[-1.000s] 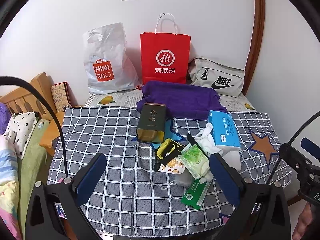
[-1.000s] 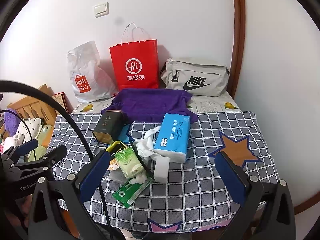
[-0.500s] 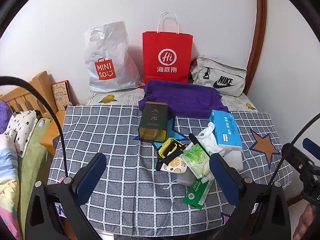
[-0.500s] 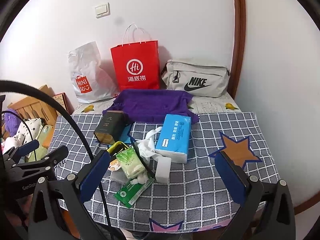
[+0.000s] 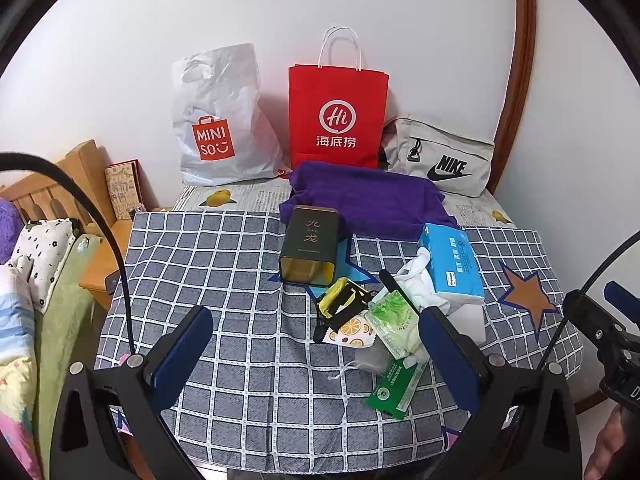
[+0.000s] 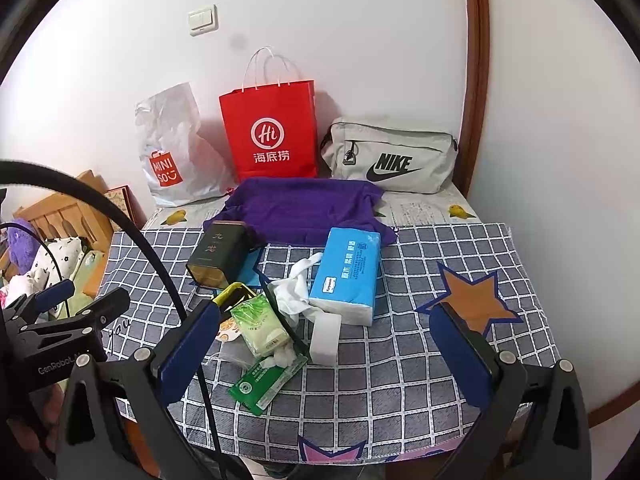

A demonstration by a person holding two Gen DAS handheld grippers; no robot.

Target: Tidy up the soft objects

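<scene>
Hovering over a checked tablecloth, the left gripper and right gripper both have their fingers spread wide, holding nothing. From left to right on the cloth lie a dark tin, a pale green tissue pack, a crumpled white cloth and a blue tissue pack. Behind them lies a purple towel.

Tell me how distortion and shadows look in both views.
Left wrist view: fisheye bends the door frame; dark corners; sharp focus. Right wrist view: same bending; the red bag casts a soft shadow on the wall; no strong glare.
</scene>
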